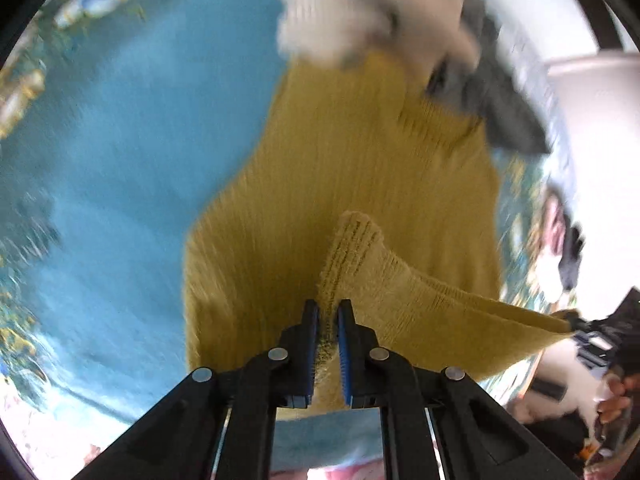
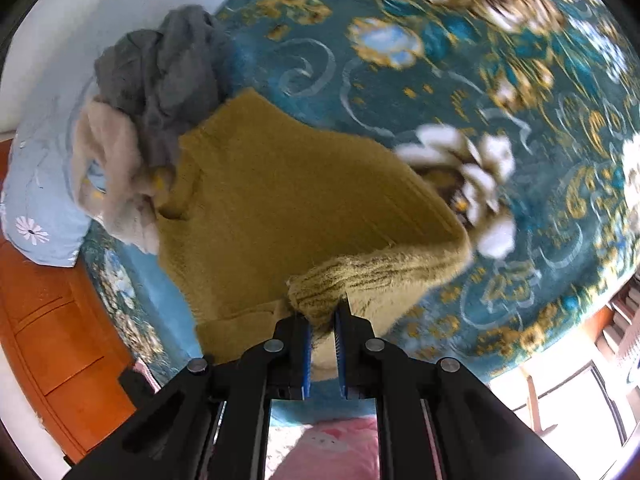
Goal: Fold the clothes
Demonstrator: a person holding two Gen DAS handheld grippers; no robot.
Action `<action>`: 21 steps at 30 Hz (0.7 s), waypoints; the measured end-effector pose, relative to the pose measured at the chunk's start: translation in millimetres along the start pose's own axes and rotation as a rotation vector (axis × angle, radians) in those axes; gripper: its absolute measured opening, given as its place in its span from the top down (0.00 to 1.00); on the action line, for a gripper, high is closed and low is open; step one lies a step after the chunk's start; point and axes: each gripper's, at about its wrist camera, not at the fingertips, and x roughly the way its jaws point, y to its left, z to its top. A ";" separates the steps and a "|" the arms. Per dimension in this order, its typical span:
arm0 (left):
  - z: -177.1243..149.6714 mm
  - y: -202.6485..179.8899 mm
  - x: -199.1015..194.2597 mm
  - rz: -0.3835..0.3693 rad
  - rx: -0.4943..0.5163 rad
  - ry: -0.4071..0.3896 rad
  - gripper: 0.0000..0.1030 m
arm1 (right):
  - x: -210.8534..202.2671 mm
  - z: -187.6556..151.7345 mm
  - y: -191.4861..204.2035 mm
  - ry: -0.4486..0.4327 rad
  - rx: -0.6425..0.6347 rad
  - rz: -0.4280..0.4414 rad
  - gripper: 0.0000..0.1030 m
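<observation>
Folding barely begun: yellow sweater (image 2: 288,200) spread on the bed (image 2: 400,80), cuffs clamped in left hand-held gripper (image 1: 328,312) and right hand-held gripper (image 2: 322,312), grey garment (image 2: 168,72) and cream garment (image 2: 116,184) heaped unfolded at 10 o'clock.

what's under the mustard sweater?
The mustard sweater lies on the teal floral bedspread, visible all around it. Its collar end meets the cream garment and grey garment; which overlaps which is unclear. Anything beneath the body is covered.
</observation>
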 end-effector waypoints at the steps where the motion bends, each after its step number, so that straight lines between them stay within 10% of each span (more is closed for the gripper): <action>1: 11.8 0.6 -14.6 -0.014 -0.015 -0.048 0.90 | -2.9 7.4 6.9 -0.015 -0.005 0.014 0.90; 6: 67.0 -1.1 -55.4 -0.060 -0.070 -0.208 0.90 | -13.2 51.9 49.7 -0.094 -0.020 0.094 0.90; 15: 136.7 0.1 -25.4 0.038 -0.151 -0.189 0.90 | 17.6 124.1 143.3 -0.119 -0.081 0.099 0.89; 21: 129.6 30.4 -20.6 0.044 -0.315 -0.176 0.74 | 32.4 128.3 148.8 -0.135 -0.093 0.147 0.61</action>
